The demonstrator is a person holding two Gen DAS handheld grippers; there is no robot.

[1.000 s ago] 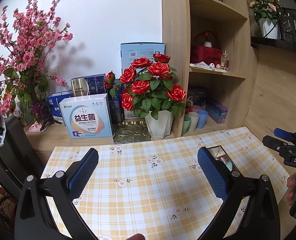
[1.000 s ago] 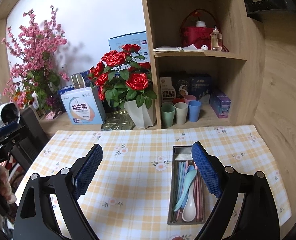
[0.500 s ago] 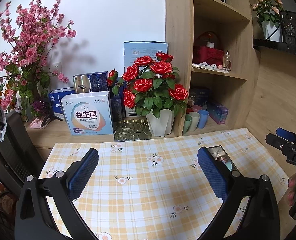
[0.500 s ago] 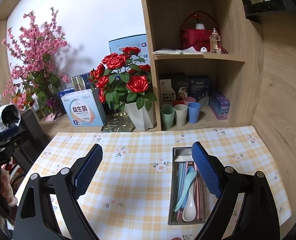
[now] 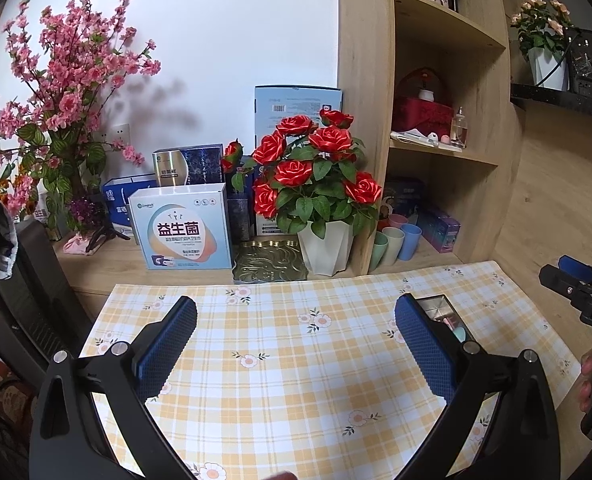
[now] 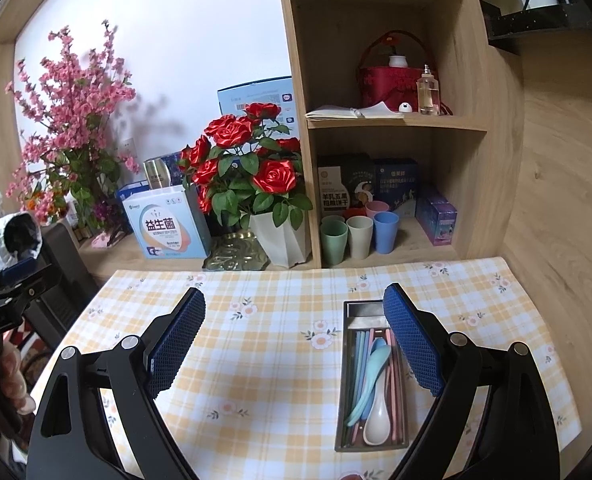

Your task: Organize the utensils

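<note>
At the far left a branch of pink blossoms [image 5: 60, 92] stands by the wall, and next to it a white box [image 5: 182, 228]. More to the right is a pot of red roses [image 5: 316, 176], then a wooden shelf [image 6: 396, 120] with three cups [image 6: 358, 234] on its lowest board.

The table [image 5: 296, 360] carries a yellow checked cloth with small flowers. The left hand-held gripper [image 5: 296, 344] hangs above the cloth with its two blue pads wide apart and nothing between them. Only bare cloth lies between its fingers.

The tray [image 6: 342, 380] lies on the right part of the table, with its long side pointing toward the shelf. Inside it are a white spoon [image 6: 378, 420], a light blue spoon [image 6: 370, 376] that leans over the white one, and several thin sticks in pink and blue-green, which may be chopsticks. All of them lie along the length of the tray.

The right hand-held gripper [image 6: 294, 340] is also spread open and holds nothing. Its right finger [image 6: 412, 344] passes over the right edge of the tray, so the tray is not in the middle of the gap but under that finger and just inside it. I cannot tell how high the finger is above the tray.

In the left wrist view the far end of the tray [image 5: 436, 306] shows just behind the right finger [image 5: 424, 344] of the left hand-held gripper, and the right hand-held gripper [image 5: 576, 284] appears at the right border, with the fingers of a hand [image 5: 590, 376] on its handle.
</note>
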